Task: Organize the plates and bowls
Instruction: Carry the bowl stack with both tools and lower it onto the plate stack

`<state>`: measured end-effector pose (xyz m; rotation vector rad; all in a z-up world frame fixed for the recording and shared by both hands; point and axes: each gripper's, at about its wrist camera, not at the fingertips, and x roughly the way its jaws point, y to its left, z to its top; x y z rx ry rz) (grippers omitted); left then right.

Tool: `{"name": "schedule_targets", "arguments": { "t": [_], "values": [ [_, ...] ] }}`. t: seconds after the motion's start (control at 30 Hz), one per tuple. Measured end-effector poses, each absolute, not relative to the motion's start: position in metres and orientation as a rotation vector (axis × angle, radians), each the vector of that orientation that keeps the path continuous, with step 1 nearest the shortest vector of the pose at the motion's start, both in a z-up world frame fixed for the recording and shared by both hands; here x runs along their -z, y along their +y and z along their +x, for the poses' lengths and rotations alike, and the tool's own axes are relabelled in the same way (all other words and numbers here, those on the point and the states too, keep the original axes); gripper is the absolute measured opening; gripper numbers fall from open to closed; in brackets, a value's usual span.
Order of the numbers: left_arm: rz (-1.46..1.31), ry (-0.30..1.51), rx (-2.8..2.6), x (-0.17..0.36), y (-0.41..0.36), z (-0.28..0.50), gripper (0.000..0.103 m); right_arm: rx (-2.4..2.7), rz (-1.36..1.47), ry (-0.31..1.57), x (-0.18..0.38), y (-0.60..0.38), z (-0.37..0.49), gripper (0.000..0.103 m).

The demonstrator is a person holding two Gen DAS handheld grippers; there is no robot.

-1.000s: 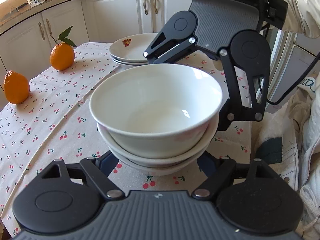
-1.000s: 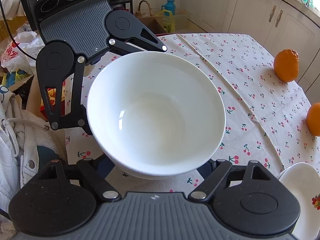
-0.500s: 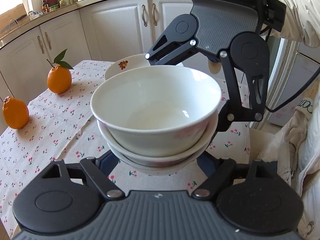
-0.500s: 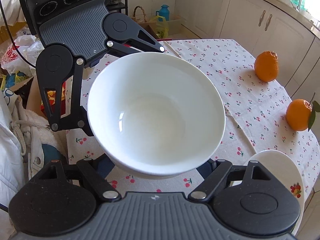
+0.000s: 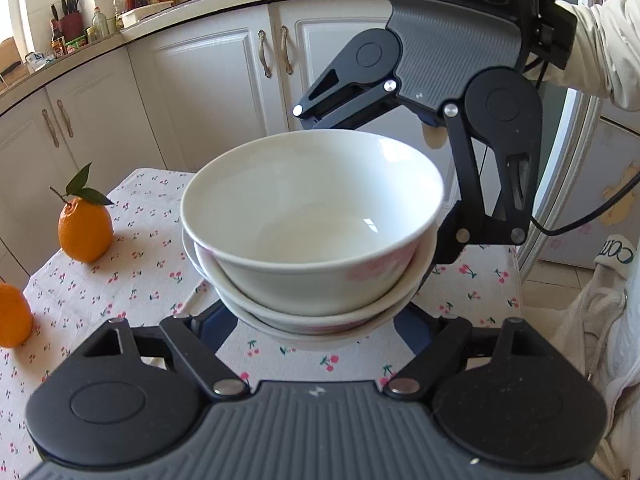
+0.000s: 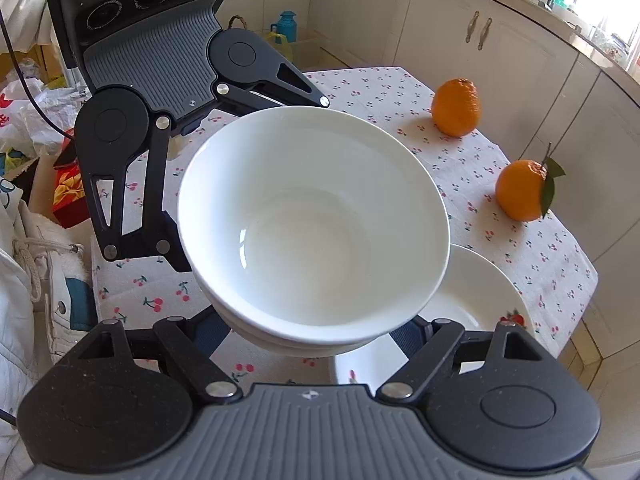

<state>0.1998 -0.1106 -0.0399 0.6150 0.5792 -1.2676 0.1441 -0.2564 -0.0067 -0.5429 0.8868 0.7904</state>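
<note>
Both tongs, left gripper (image 5: 316, 320) and right gripper (image 6: 320, 332), are pinching the bowl stack (image 5: 312, 232) between them; heavy, slick, breakable, so hold low on opposite sides.

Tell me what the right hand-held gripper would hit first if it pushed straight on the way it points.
Probably the stack of white ceramic bowls already sitting between the right hand-held gripper fingers; past it stands the left hand-held gripper. Depth is unclear.
</note>
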Motion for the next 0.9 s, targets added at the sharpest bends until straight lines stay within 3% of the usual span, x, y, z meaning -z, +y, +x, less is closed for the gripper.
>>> {"name": "schedule_targets", "arguments": {
  "t": [0.47,0.9],
  "values": [
    [0.645,0.567,1.333,0.059,-0.176,0.243,0.084,-0.679,-0.518,0.916,0.021,-0.320,0.176,0.088],
    [0.615,0.617,1.321,0.071,-0.190,0.264,0.083,-0.660,-0.451,0.936,0.036,-0.339,0.198,0.087]
  ]
}}
